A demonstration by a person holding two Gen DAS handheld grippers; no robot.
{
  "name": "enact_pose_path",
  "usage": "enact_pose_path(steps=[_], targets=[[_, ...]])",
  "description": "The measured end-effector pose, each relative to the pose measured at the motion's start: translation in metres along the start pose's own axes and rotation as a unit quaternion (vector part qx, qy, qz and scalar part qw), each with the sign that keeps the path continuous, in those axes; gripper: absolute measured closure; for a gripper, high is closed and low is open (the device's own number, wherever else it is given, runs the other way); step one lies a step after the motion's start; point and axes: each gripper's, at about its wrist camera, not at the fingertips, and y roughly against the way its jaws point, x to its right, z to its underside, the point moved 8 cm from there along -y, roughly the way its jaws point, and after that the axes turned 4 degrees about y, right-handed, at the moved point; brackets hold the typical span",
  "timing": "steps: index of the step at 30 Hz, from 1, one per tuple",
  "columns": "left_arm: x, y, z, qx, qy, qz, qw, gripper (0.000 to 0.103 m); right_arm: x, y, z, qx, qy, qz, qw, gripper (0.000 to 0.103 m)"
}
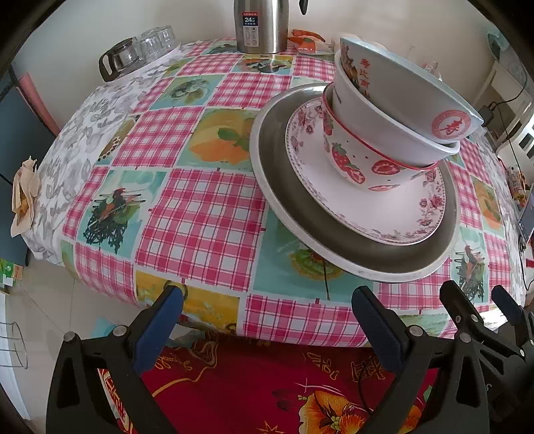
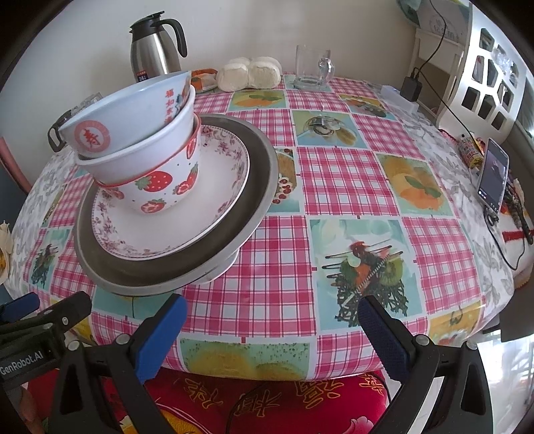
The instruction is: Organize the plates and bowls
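I am holding my left gripper and right gripper with jaws spread wide and gripping nothing, both hanging at the table's near edge. The stack is sitting just ahead between them: metal tray, floral plate, strawberry bowl, white bowl, blue bowl with red Chinese characters. The left gripper's body is reading "GenRobot.AI"; the flask far ahead is reading "24".

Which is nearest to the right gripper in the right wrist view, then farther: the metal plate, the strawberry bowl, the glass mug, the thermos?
1. Metal plate, front left, just ahead of the right gripper.
2. Strawberry bowl, on the stack, left.
3. Thermos at the far left and glass mug at the far edge: too close to call.
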Motion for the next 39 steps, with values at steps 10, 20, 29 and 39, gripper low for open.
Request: enact_pose_path(steps=[10,20,29,39], targets=[[-0.0024,-0.0015,0.0026,-0.003,0.005,0.0,1.0,0.002,-0.0006,0.0003,0.0033,-0.003,-0.001,0.001,1.0,0.0],[-0.0041,-0.0032,0.0039,-0.006,0.01,-0.001,0.9999,0.002,-0.0001,-0.0004,0.0041,-0.004,-0.002,0.001,1.0,0.0],[-0.0079,-0.0055,0.0034,-0.01,0.02,-0.001,0.9997,0.002,0.0028,0.0006,0.0075,-0.005,-0.007,0.0,1.0,0.0],[-0.0098,-0.0079,0.0019,-0.014,0.029,0.004,0.9995,0.002,0.0074,-0.0019,0.0035,-0.007,-0.011,0.003,1.0,0.0]])
